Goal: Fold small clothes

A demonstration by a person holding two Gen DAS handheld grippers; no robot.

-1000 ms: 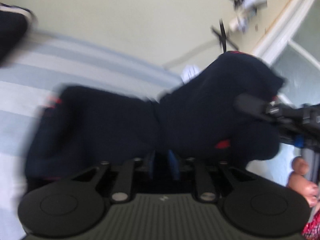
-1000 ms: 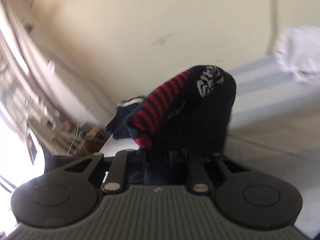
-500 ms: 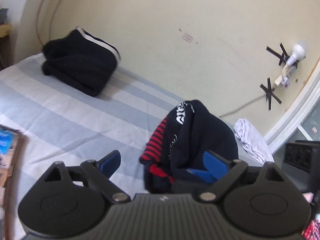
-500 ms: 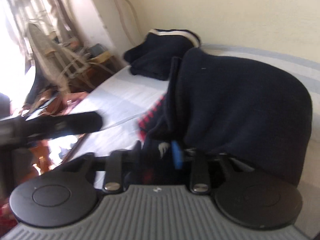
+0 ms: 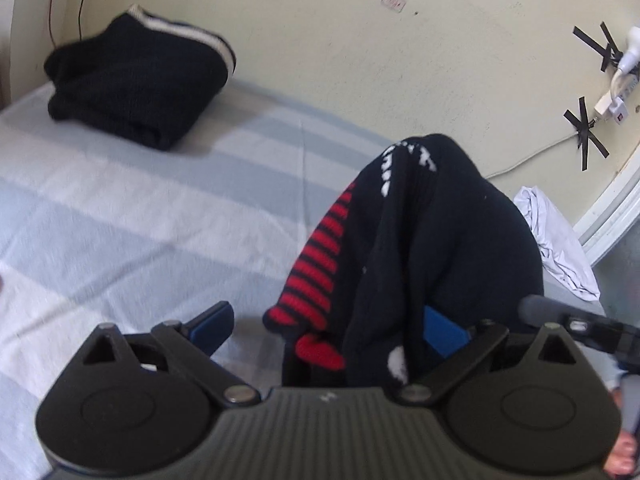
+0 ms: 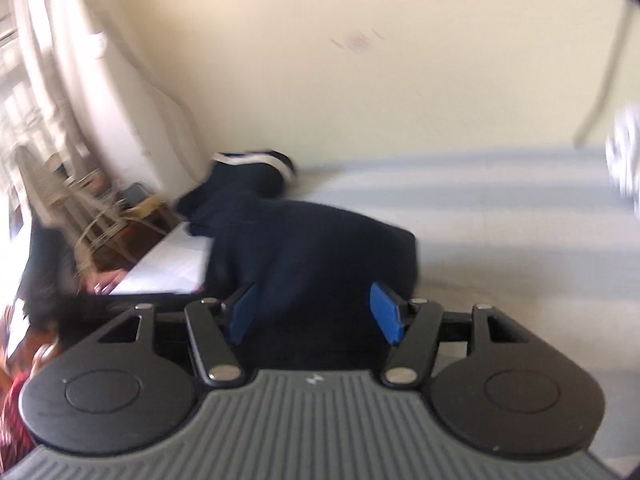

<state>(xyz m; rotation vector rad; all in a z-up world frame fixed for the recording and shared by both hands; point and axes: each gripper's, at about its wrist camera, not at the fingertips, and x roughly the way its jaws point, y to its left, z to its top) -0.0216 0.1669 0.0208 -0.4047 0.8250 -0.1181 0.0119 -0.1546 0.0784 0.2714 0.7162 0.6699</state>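
A dark navy garment with red stripes and white lettering lies bunched on the striped bedsheet. My left gripper is open with its blue pads wide apart, and the garment's lower edge sits between them. In the right wrist view the same dark garment lies on the bed, and my right gripper is open around its near edge. The right view is blurred.
A folded dark garment with a white band sits at the bed's far left by the wall; it also shows in the right wrist view. A crumpled white cloth lies at the right. Taped cables and a plug hang on the wall.
Both grippers held the dark garment up a second ago. The left one opened first, then the right one opened, and the garment now rests bunched on the bed.
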